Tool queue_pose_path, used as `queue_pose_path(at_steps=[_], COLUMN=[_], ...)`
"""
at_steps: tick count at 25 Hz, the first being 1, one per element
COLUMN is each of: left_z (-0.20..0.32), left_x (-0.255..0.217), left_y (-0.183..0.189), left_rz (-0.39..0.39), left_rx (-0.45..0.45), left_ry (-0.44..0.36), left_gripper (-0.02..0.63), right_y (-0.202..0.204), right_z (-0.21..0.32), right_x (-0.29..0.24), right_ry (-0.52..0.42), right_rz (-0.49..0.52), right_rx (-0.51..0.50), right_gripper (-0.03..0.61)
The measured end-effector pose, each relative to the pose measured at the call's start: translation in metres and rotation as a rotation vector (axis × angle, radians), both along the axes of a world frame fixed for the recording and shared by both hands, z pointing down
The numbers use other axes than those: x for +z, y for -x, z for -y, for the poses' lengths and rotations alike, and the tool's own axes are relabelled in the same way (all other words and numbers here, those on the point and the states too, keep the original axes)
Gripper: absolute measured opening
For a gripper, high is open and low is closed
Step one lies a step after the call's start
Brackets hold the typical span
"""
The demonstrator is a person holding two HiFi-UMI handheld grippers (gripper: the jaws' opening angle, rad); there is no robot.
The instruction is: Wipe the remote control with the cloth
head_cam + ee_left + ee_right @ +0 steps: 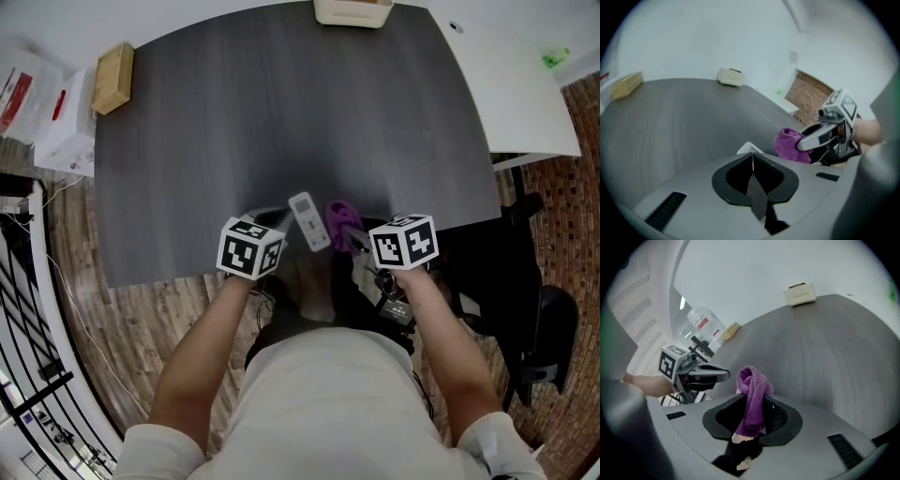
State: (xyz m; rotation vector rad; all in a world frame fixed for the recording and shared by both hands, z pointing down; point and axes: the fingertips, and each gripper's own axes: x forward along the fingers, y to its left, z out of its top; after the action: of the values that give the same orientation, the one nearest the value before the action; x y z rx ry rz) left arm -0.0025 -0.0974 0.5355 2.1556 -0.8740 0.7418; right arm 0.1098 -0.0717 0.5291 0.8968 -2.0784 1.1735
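Note:
A white remote control [309, 221] is at the near edge of the dark grey table [281, 112], angled away from me. My left gripper [279, 221] is beside its left side, jaws closed to a thin seam. In the left gripper view, a corner of the remote [746, 148] shows just past the left gripper [752, 154]; whether they touch I cannot tell. My right gripper [352, 239] is shut on a purple cloth [339, 217] just right of the remote. The cloth [752, 394] bunches up out of the right gripper [750, 423], facing the left gripper [724, 374].
A wooden block [112, 78] lies at the table's back left corner and a cream box [352, 11] at its far edge. A white table [516, 84] adjoins on the right. A black chair [539, 328] stands at the right, and white boxes [56, 112] at the left.

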Motion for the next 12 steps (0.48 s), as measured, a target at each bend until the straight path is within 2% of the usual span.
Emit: queue_pose_path(at_steps=[2, 5, 8, 12], left_z=[-0.011, -0.022, -0.021, -0.01], left_x=[0.009, 0.024, 0.031, 0.033], left_y=[0.008, 0.008, 0.004, 0.004], left_rz=[-0.078, -0.14, -0.192, -0.235], left_rx=[-0.11, -0.186, -0.213, -0.234], left_ry=[0.081, 0.17, 0.207, 0.206], left_gripper=[0.006, 0.006, 0.006, 0.006], right_y=[0.004, 0.014, 0.025, 0.044], right_z=[0.007, 0.007, 0.005, 0.01], right_x=[0.007, 0.019, 0.023, 0.022], right_ry=[-0.014, -0.015, -0.005, 0.016], right_rz=[-0.045, -0.09, -0.085, -0.048], right_rx=[-0.022, -0.062, -0.073, -0.081], right_gripper=[0.106, 0.107, 0.106, 0.106])
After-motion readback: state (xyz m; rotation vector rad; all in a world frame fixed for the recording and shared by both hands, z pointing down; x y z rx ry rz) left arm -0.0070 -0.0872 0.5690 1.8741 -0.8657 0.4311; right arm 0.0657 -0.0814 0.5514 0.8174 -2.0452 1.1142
